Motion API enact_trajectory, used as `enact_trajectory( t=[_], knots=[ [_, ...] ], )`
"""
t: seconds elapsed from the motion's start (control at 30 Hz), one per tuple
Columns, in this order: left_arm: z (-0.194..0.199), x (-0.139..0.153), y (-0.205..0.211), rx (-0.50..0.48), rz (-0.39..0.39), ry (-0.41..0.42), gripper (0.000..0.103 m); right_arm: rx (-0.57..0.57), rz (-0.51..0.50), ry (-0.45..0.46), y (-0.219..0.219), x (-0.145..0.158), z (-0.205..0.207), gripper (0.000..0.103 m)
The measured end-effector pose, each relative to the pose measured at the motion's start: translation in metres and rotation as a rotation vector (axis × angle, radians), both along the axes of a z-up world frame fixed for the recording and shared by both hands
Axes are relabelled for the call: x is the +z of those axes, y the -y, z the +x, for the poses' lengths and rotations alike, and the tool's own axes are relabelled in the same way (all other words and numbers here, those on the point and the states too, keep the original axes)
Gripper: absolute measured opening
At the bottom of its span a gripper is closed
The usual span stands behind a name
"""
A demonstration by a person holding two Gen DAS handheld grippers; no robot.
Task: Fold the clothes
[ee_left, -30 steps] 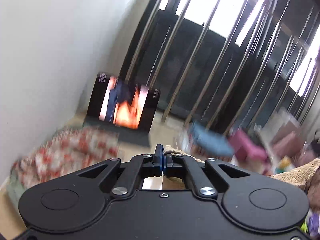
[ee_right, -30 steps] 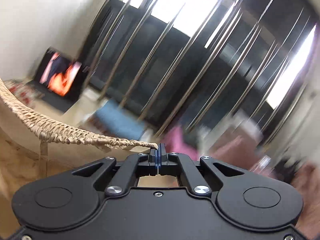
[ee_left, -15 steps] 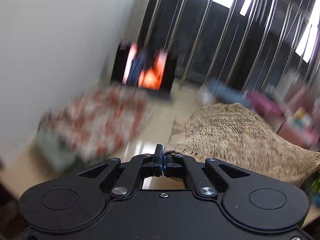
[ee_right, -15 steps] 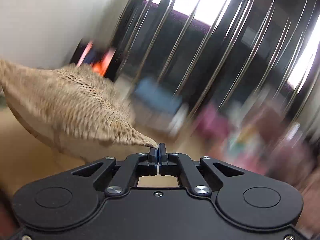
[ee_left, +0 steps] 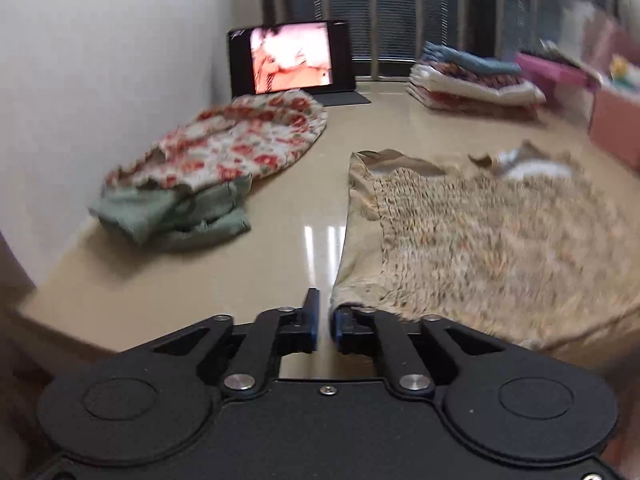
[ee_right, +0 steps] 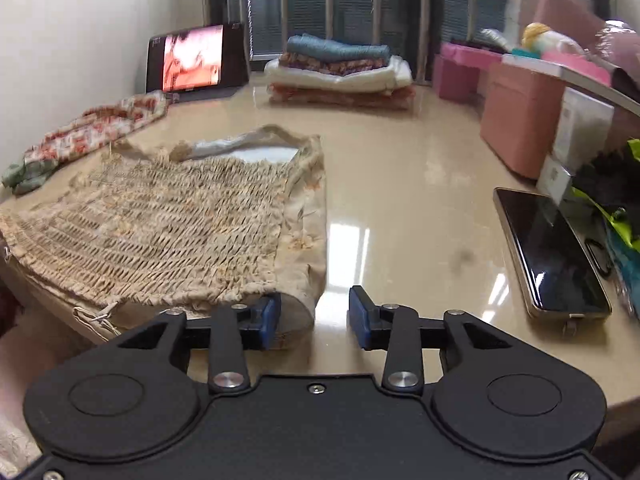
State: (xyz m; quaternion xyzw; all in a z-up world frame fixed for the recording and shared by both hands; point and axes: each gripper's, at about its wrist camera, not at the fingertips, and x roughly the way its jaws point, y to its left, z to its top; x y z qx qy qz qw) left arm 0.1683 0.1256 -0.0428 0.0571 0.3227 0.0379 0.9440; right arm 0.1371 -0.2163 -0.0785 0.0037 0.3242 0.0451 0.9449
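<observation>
From my left wrist view, a red-flowered cloth (ee_left: 244, 140) lies heaped over a crumpled pale green garment (ee_left: 172, 216) by the white wall, well left of my path. A lit dark-framed screen (ee_left: 291, 58) stands at the far edge of the glossy beige counter (ee_left: 280, 240), and a stack of folded clothes (ee_left: 468, 80) sits further right. The tan smocked woven top (ee_left: 480, 240) is spread flat on the counter ahead and to the right. My left gripper (ee_left: 325, 320) points down at the near left corner of that top; its jaws have just been opening and stand slightly apart, the corner just beside the right one, nothing pinched.

From my right wrist view, a black smartphone (ee_right: 554, 252) lies on the counter to the right, pink boxes (ee_right: 520, 116) beyond it. My right gripper (ee_right: 314, 314) tilts down at the top's near right corner; its jaws have just been opening, and the corner lies loose between them against the left one.
</observation>
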Motion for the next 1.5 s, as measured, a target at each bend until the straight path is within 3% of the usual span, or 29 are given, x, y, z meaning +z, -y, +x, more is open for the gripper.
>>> enact_trajectory(
  t=[0.07, 0.43, 0.5, 0.53, 0.63, 0.83, 0.97, 1.03, 1.17, 1.3, 1.4, 1.5],
  knots=[
    [-0.004, 0.000, 0.005, -0.015, 0.043, 0.009, 0.027, -0.020, 0.022, 0.016, 0.006, 0.002, -0.005, 0.043],
    [-0.012, -0.008, 0.017, -0.089, 0.156, 0.036, 0.027, -0.173, 0.254, 0.089, 0.019, -0.009, -0.017, 0.040],
    [-0.012, -0.010, 0.021, -0.098, 0.185, 0.044, 0.027, -0.180, 0.259, 0.095, 0.017, -0.010, -0.019, 0.029],
    [-0.012, -0.010, 0.022, -0.102, 0.192, 0.044, 0.026, -0.175, 0.257, 0.091, 0.015, -0.011, -0.019, 0.018],
    [-0.013, -0.009, 0.023, -0.114, 0.192, 0.030, 0.007, -0.148, 0.229, 0.071, 0.009, -0.010, -0.016, 0.000],
    [-0.016, 0.020, 0.023, -0.134, 0.214, 0.029, 0.002, -0.091, 0.163, 0.076, 0.007, 0.021, -0.017, 0.000],
    [0.033, 0.062, 0.014, -0.151, 0.196, -0.005, 0.001, -0.028, 0.168, 0.050, 0.018, 0.063, 0.012, 0.000],
    [0.085, 0.090, 0.010, -0.149, 0.184, -0.041, 0.001, 0.008, 0.138, 0.018, 0.024, 0.090, 0.051, 0.000],
    [0.186, 0.158, 0.026, -0.109, 0.266, -0.055, 0.001, -0.015, 0.057, -0.079, 0.022, 0.164, 0.157, 0.000],
    [0.242, 0.241, 0.051, -0.049, 0.421, 0.026, 0.001, -0.070, -0.123, -0.010, 0.001, 0.258, 0.213, 0.000],
    [0.263, 0.293, 0.066, -0.022, 0.468, 0.057, 0.001, -0.118, -0.236, 0.054, -0.013, 0.321, 0.234, 0.000],
    [0.276, 0.316, 0.075, -0.009, 0.495, 0.034, 0.001, -0.165, -0.334, 0.064, -0.023, 0.355, 0.244, 0.000]
  ],
)
